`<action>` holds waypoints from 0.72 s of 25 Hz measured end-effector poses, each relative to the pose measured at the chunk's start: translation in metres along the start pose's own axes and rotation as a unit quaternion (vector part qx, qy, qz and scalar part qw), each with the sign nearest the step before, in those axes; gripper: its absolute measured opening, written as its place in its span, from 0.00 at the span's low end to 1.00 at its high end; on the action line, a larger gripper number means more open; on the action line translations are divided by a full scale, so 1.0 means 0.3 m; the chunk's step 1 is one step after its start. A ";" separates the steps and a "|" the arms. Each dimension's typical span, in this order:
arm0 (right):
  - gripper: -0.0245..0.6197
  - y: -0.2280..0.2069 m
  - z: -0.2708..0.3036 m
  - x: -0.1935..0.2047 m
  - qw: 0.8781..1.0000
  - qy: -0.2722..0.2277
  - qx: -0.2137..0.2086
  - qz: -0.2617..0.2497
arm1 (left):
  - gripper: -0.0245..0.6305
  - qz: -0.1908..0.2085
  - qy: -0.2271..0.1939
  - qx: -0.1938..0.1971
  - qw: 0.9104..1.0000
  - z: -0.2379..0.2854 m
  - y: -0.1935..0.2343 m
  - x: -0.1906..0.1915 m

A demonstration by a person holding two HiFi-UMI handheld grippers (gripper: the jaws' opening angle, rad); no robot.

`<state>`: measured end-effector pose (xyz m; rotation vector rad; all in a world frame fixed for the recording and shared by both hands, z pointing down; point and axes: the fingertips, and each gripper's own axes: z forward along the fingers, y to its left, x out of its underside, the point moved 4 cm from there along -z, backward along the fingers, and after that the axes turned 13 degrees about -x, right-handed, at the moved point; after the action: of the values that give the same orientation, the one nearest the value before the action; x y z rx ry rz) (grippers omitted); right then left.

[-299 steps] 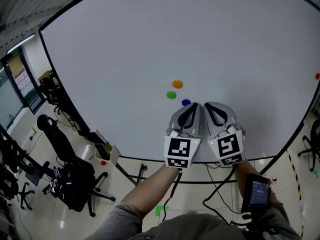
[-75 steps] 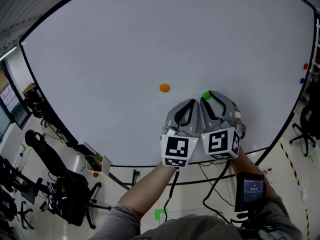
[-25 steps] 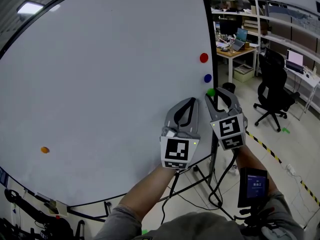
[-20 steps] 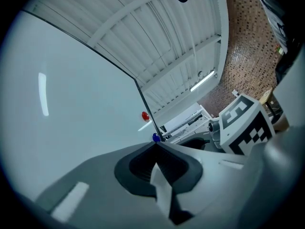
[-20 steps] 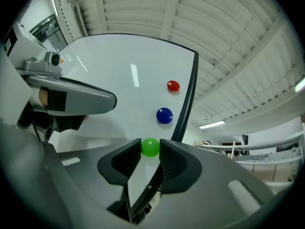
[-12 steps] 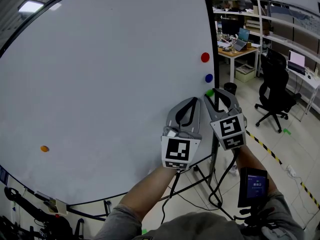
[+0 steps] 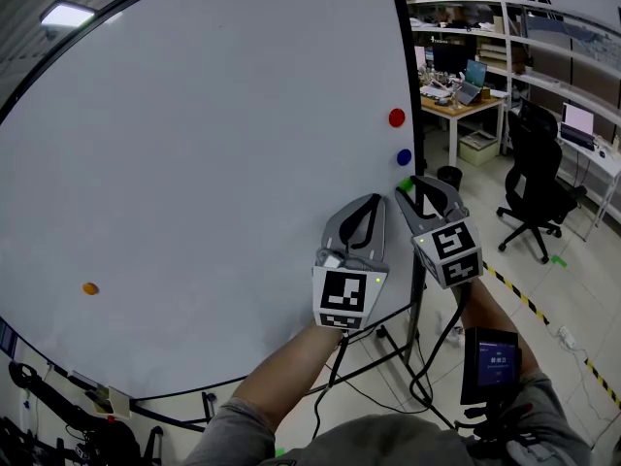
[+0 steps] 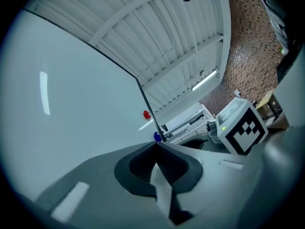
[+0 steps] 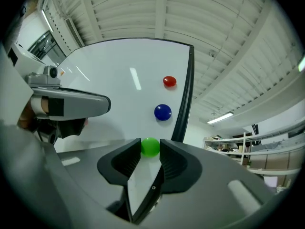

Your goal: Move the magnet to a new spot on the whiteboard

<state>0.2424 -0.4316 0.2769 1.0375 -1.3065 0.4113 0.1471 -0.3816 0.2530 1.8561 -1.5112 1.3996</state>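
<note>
Beside the whiteboard edge point(image 9: 183, 94) I see a red magnet point(image 9: 169, 81) and a blue magnet point(image 9: 163, 112). My right gripper point(image 9: 150, 150) clamps the round green magnet point(image 9: 150, 146) there; left gripper point(image 8: 156, 144) closed.

The left gripper point(image 7: 375, 200) and the right gripper point(image 7: 409, 186) are both smooth and grey, with curved shells and black rubbery insides on the jaws. Each one has a white cube point(image 7: 344, 295) at the back with black square marks and a tiny green light. Thin black cables point(image 7: 335, 357) hang under them. The person wears a grey top point(image 7: 369, 447). A black box point(image 7: 493, 362) with a small lit screen is strapped on the right arm.
</note>
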 end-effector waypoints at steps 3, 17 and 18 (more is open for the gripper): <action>0.24 -0.007 0.006 0.008 1.000 -0.005 -0.005 0.001 | 0.04 0.000 0.002 -0.002 1.000 0.005 0.002 0.009; 0.30 0.028 -0.029 -0.031 1.000 -0.007 0.015 -0.025 | 0.04 0.003 0.002 -0.005 1.000 -0.028 0.032 -0.003; 0.30 0.036 -0.030 -0.036 0.999 -0.007 0.017 -0.030 | 0.04 0.003 0.003 -0.007 1.000 -0.032 0.039 -0.001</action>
<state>0.2365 -0.4155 0.2720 1.1069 -1.2825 0.3828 0.1324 -0.3783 0.2537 1.8394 -1.5204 1.3930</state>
